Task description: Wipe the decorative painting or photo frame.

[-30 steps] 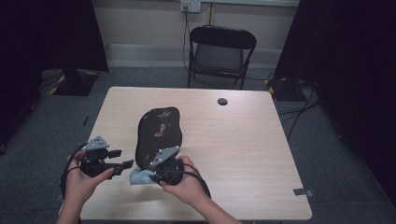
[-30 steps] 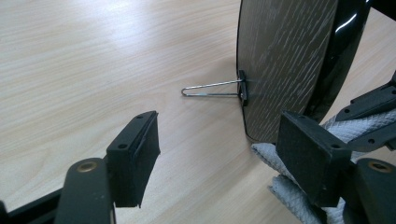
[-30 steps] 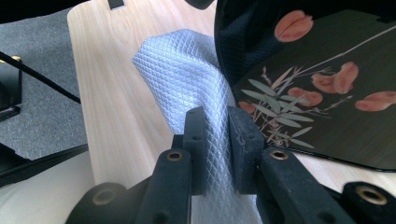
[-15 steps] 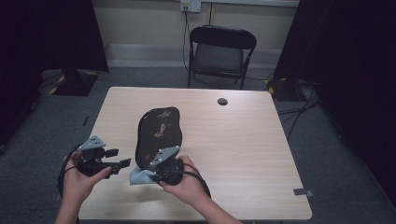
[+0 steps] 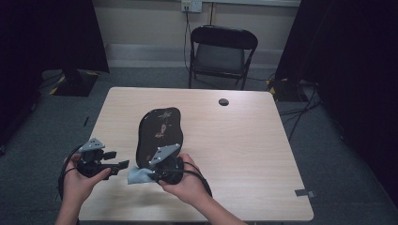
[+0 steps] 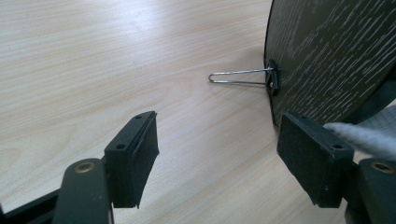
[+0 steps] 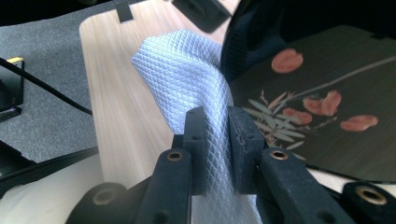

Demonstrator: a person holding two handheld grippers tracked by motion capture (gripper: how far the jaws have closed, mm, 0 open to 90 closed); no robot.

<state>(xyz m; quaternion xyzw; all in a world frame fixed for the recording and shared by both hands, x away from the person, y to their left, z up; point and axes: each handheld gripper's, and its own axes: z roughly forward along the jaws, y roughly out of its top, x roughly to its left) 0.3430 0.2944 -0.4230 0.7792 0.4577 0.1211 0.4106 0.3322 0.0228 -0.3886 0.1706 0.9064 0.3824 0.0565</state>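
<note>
High view: black lacquered tray (image 5: 158, 132) w/ a flower motif sits tilted at the near-centre of the tabletop (image 5: 244, 154), propped up rather than lying flat. Right gripper (image 5: 157, 174) is at its near edge w/ a pale blue cloth (image 5: 139, 176) bunched just beside it. Right gripper view confirms the grip — jaws clamped tight on the cloth (image 7: 205, 93), waffle weave pinched between the pads, painted face of the tray (image 7: 327, 107) right next to it. Left gripper (image 5: 123, 164) hangs to the tray's left, apart from it; left gripper view shows jaws spread wide w/ nothing between, pointing at the tray's wood-grain back (image 6: 336, 60) and a binder clip (image 6: 272, 77) on its rim, wire handle sticking out over the tabletop.

Progress, as a judgement: looks like a wipe-down of the tray, early on. Cloth is in hand and at the tray edge, but most of the painted face seems yet to be gone over; left gripper hasn't steadied anything yet.

Vs 0.5 s ago — nearly no change. Tray and right gripper keep the same spot; left gripper has shifted only slightly.
</note>
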